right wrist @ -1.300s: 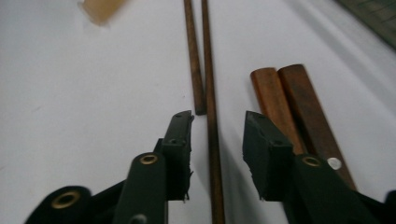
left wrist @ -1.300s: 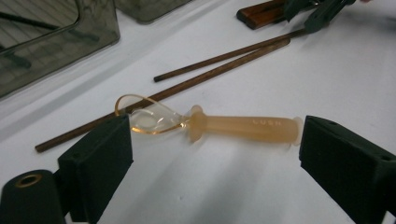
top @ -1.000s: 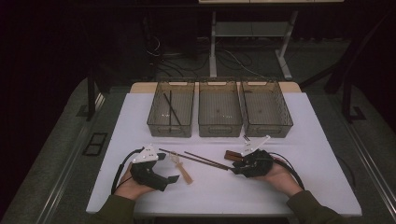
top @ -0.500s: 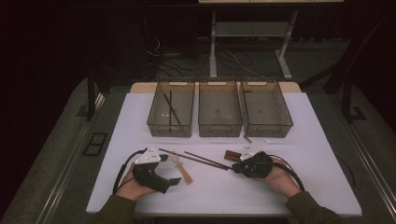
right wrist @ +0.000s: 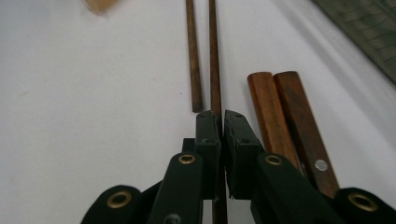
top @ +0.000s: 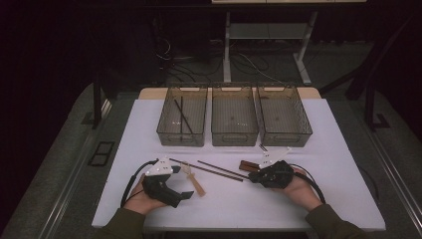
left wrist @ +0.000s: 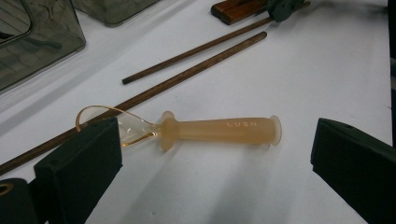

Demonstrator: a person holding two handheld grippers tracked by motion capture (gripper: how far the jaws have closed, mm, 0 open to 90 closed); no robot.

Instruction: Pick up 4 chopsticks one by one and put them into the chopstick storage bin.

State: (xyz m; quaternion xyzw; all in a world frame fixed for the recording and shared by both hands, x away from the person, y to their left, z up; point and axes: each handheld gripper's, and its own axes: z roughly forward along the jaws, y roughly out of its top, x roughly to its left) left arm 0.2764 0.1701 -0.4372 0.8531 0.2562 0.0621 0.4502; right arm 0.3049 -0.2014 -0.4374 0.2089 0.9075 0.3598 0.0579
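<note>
Two brown wooden chopsticks lie side by side on the white table (top: 308, 199), slanting from the left-hand centre toward the right gripper (top: 252, 175). The longer chopstick (right wrist: 214, 56) runs straight between that gripper's black jaws, which have just been closing and now stand pressed together on its near end; the shorter chopstick (right wrist: 193, 56) lies just beside it, its end stopping short of the jaw tips and untouched.

Item: two reddish-brown wooden handles (right wrist: 285, 116), laid touching each other, just beside the right gripper's jaws; one bears a metal rivet.

Item: one translucent amber spoon (left wrist: 219, 129) with a thick ribbed handle marked LUSN, lying flat on the table. Its clear bowl rests against the long chopstick. The left gripper (left wrist: 212, 158) sits low over it with its jaws spread wide to either side, holding nothing; one jaw stands in front of the bowl, and the spoon handle lies in the gap.

Item: three clear smoked plastic bins in a row at the far side of the table. The left bin (top: 182, 132) holds two dark chopsticks (top: 182, 117), crossed; the middle bin (top: 234, 130) and the right bin (top: 285, 130) follow, touching.
</note>
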